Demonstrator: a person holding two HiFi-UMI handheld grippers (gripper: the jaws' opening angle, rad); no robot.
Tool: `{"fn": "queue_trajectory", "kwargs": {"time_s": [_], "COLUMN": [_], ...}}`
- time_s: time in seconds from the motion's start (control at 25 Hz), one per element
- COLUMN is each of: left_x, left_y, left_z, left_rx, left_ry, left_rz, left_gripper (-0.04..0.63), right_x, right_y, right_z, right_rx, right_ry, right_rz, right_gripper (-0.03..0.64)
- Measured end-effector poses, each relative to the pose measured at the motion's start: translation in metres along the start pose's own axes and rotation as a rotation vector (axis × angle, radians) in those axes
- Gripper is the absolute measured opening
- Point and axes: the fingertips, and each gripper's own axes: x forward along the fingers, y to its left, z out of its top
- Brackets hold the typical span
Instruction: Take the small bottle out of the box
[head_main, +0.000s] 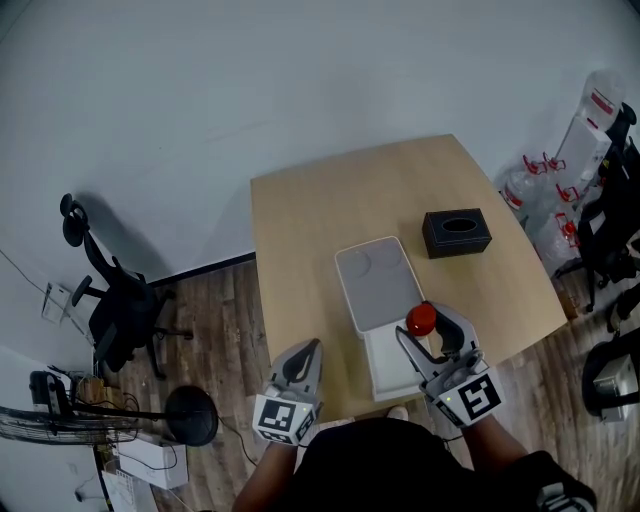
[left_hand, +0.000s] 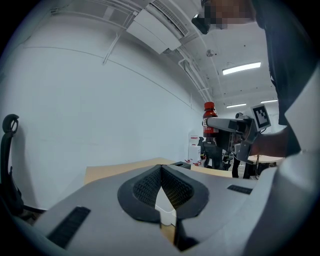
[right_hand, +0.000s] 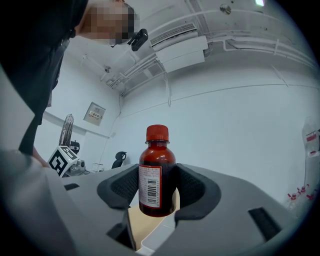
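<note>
The right gripper (head_main: 423, 330) clamps the small bottle (right_hand: 157, 175) upright between its part-open jaws, above the box (head_main: 380, 372). The left gripper (head_main: 308, 352), left of the box, is closed and empty.

We record a wooden table (head_main: 320, 220) bearing a black tissue box (head_main: 456, 233) near its right edge, a black office chair (head_main: 120, 310) on the wood floor (head_main: 215, 320) to its left, a fan (head_main: 190, 415) near that chair, and clear jugs (head_main: 585, 140) at far right.
</note>
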Motion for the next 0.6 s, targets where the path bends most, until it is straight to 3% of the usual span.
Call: {"fn": "queue_trajectory", "kwargs": {"time_s": [0.6], "left_x": [-0.0024], "left_y": [-0.0077], "left_z": [-0.0039], "left_rx": [-0.009], "left_ry": [0.015], "left_rz": [0.006], "left_gripper": [0.015], "right_x": [-0.007], "right_y": [-0.0018], "right_z": [0.0034], "right_rx": [-0.004], "right_ry": [-0.025], "right_rz": [0.008], "right_gripper": [0.235]}}
